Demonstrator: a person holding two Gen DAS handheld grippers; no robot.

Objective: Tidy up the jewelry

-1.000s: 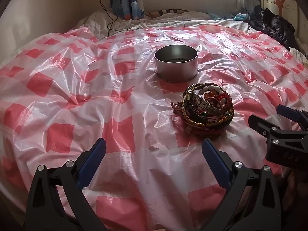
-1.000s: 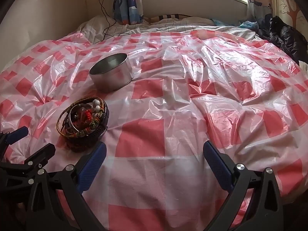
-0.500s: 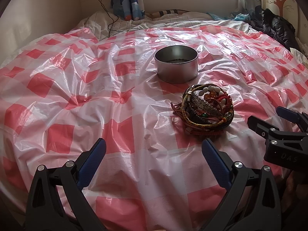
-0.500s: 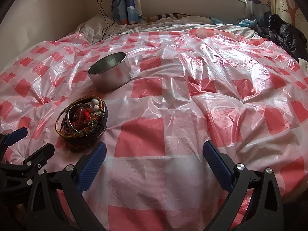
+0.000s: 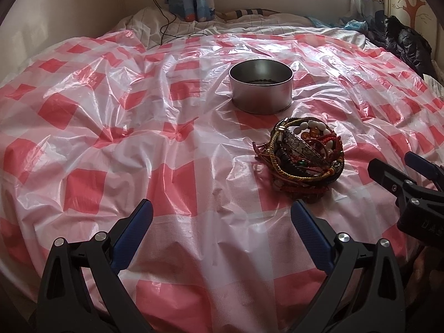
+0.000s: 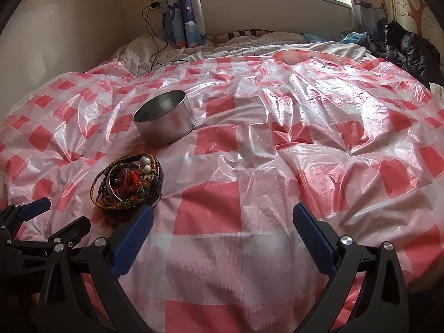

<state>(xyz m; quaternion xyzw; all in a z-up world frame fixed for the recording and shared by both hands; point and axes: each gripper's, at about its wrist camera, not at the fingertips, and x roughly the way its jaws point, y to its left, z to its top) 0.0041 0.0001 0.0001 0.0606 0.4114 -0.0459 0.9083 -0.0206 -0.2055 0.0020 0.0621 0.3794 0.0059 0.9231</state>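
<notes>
A red-and-white checked plastic sheet [image 5: 111,144] is spread over the bed, w/ a round silver metal tin [image 5: 261,90] standing open near its middle. A tangled heap of beaded and braided bracelets [image 5: 304,156] lies on the sheet just in front of the tin, apart from it. Some small dark beads are seen at the tin's bottom in the left view, so a little may be stowed already; most of the sorting is judged left. The left gripper [image 5: 222,222] and right gripper [image 6: 222,223] are held low near the heap, fingers spread wide, nothing gripped. The tin's inside is mostly hidden by its wall; single pieces in the heap can't be told apart.
</notes>
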